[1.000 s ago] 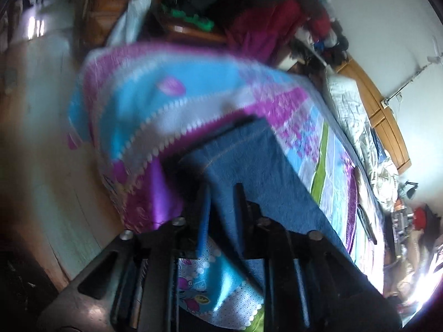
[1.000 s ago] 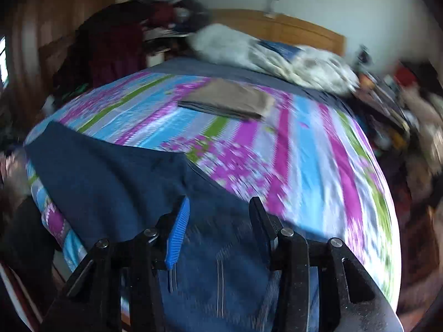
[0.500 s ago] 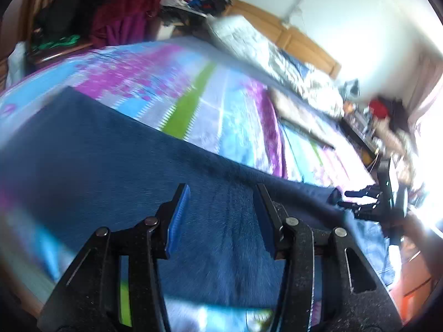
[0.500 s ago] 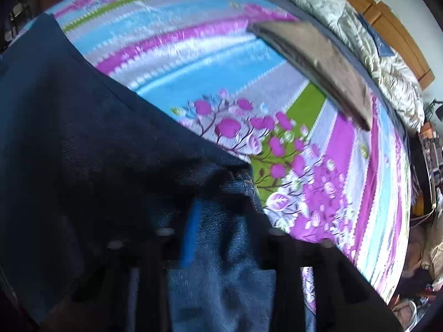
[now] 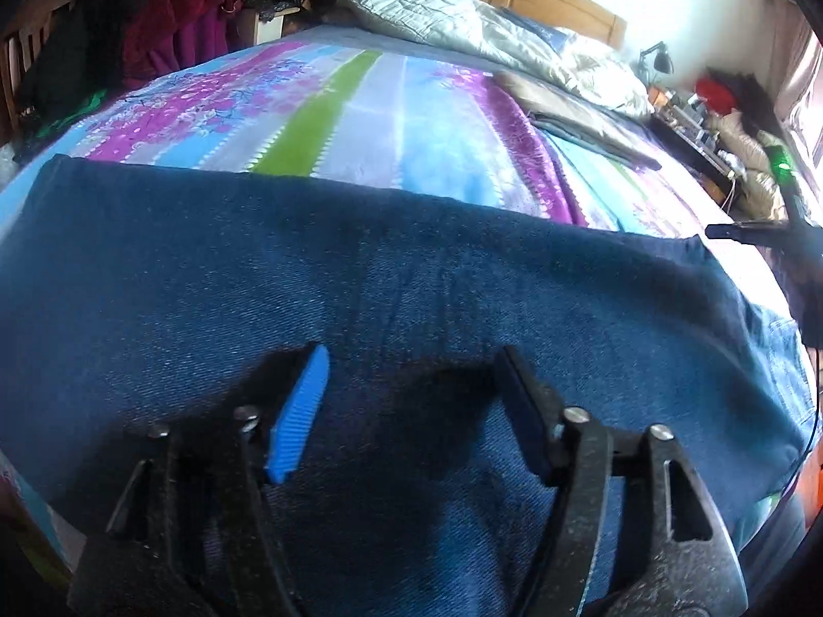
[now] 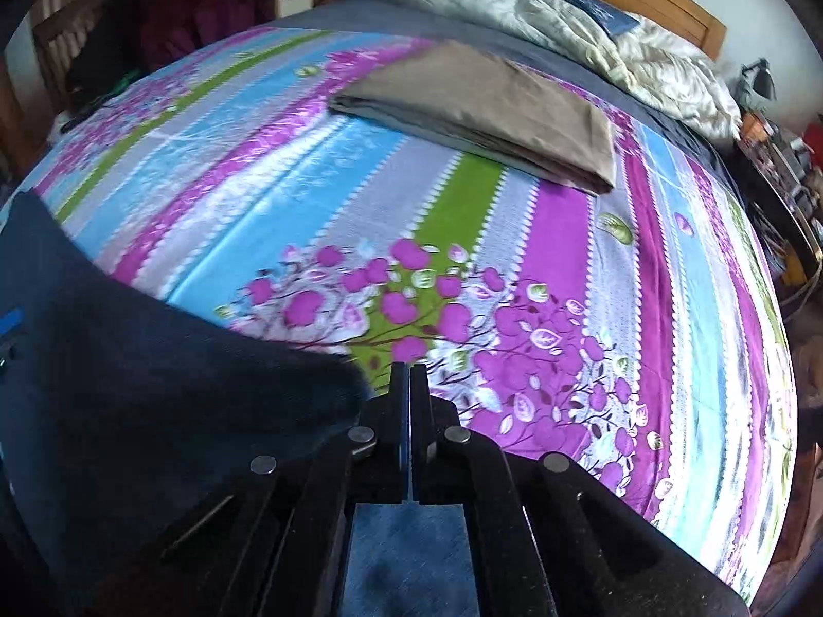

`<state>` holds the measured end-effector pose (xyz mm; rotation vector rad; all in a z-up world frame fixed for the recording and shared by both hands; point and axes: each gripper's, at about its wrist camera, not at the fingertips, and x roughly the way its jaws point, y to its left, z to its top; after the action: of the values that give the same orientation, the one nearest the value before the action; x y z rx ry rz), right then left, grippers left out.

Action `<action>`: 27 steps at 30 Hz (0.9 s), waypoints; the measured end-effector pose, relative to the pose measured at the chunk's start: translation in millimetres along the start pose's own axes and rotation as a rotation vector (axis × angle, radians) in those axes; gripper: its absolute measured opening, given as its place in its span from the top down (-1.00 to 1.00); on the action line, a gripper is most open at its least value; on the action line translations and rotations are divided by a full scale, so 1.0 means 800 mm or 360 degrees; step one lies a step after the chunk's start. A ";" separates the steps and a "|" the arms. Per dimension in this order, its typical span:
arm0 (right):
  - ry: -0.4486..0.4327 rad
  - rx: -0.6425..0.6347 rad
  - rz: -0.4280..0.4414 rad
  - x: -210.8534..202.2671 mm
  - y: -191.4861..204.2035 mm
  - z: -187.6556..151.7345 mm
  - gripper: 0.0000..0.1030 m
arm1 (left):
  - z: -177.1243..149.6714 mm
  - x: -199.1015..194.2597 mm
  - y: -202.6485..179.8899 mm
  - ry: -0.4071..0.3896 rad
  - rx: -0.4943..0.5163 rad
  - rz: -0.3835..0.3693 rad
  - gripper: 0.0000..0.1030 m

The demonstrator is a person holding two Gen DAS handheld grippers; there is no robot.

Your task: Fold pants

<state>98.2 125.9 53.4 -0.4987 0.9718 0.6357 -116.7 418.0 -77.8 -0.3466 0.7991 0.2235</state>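
The dark blue jeans [image 5: 411, 277] lie spread across the near edge of the striped floral bedspread [image 6: 463, 236], directly under and ahead of both tongs. The left gripper [image 5: 411, 385] hangs just over the denim with its jaws wide apart, the blue ribbed pad [image 5: 298, 416] on one side, nothing between them. The right gripper [image 6: 410, 385] has its jaws pressed nearly together at the far corner of the denim; whether cloth is actually pinched between the tips cannot be told, since the tips hide that spot.

The step in hand looks like taking hold for a fold. To do it well, the left tongs should come down on an edge or corner and catch every layer, not the flat middle below them now. Both holds should then lift level, so the crease lands straight.

Beyond the right tongs, well apart, rests a folded brown garment [image 6: 488, 108]. The near hem of the jeans is cut off behind the gripper bodies, and which end is the waistband is hard to make out.
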 end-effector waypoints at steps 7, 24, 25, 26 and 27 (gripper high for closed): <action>0.0152 -0.0121 0.0156 0.056 0.021 0.000 1.00 | -0.005 0.006 -0.010 -0.0015 0.0029 -0.0020 -0.73; -0.0002 -0.0034 0.0485 0.049 0.128 -0.007 1.00 | -0.010 0.002 -0.009 -0.0053 0.0008 -0.0091 -0.82; -0.0059 0.0078 0.0513 0.056 0.114 0.007 1.00 | -0.010 0.002 -0.009 -0.0052 0.0010 -0.0090 -0.82; -0.0077 0.0201 0.0469 0.062 0.095 0.017 1.00 | -0.011 0.002 -0.010 -0.0053 0.0015 -0.0085 -0.82; -0.0102 0.0345 0.0427 0.064 0.075 0.028 1.00 | -0.011 0.002 -0.010 -0.0053 0.0019 -0.0082 -0.82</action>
<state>91.1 197.1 13.4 -0.1557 1.0419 0.7708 -118.9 407.2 -82.5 -0.3506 0.7576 0.1760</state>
